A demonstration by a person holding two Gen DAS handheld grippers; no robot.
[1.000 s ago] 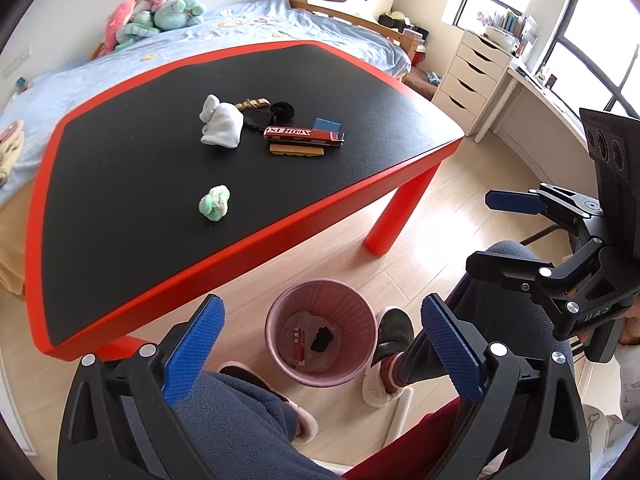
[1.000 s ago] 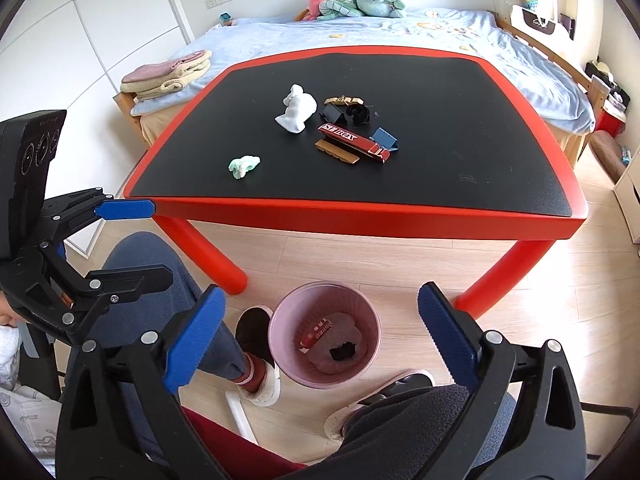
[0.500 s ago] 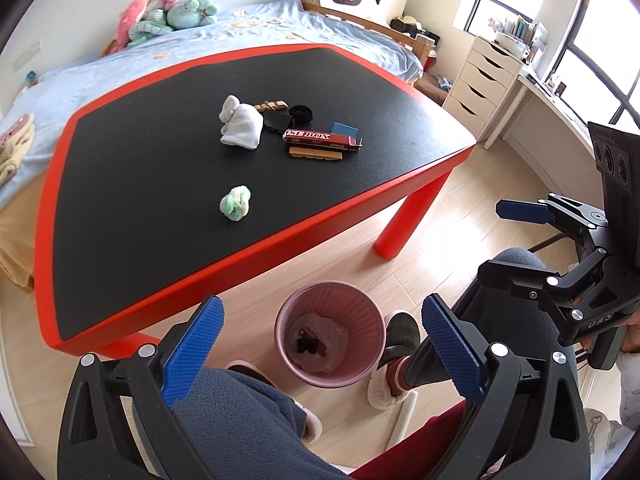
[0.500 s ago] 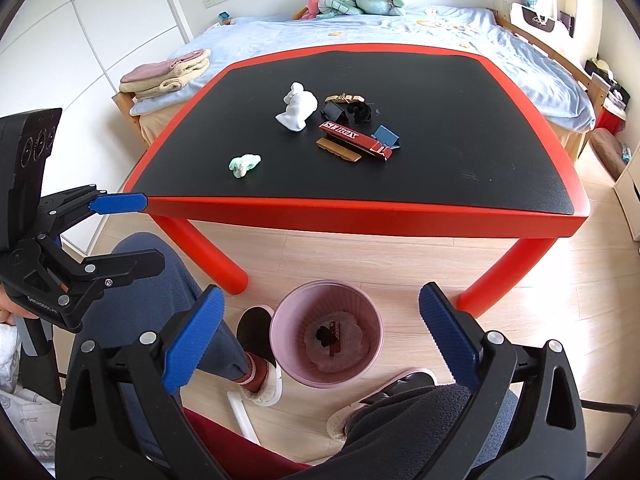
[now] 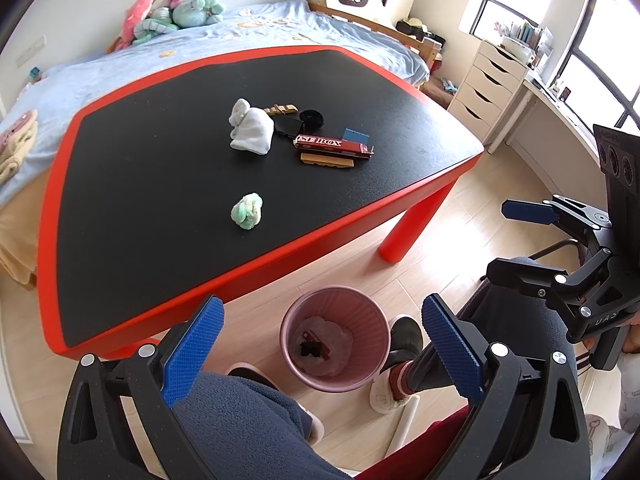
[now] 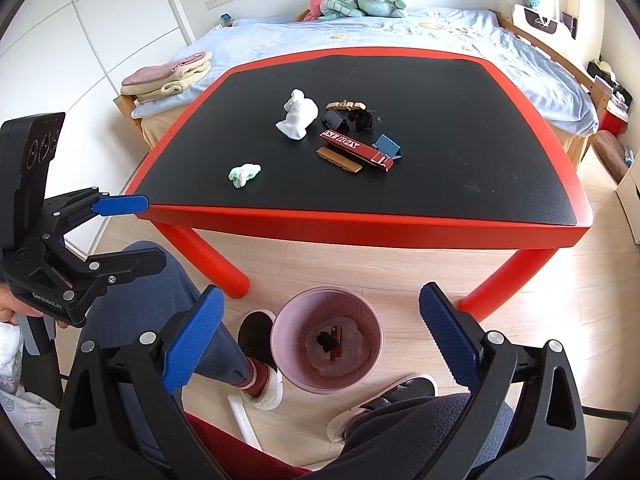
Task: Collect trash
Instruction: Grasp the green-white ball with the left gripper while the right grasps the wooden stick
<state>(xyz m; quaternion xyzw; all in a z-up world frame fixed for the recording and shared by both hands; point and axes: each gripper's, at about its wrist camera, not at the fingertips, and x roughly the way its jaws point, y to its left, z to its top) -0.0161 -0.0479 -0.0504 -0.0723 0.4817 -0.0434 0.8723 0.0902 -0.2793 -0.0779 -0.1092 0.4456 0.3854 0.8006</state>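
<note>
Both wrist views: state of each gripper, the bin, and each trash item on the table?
left gripper: open, empty
right gripper: open, empty
pink bin: upright on floor, holds scraps
white wad: on table
green wad: on table, apart from the rest
red box: lying flat

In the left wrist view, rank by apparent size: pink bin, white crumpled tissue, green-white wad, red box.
1. pink bin, though nearest the camera
2. red box and white crumpled tissue, too alike to rank
3. green-white wad

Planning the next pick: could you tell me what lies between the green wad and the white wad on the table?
Only bare black tabletop separates the green wad from the white wad, in both wrist views.
</note>
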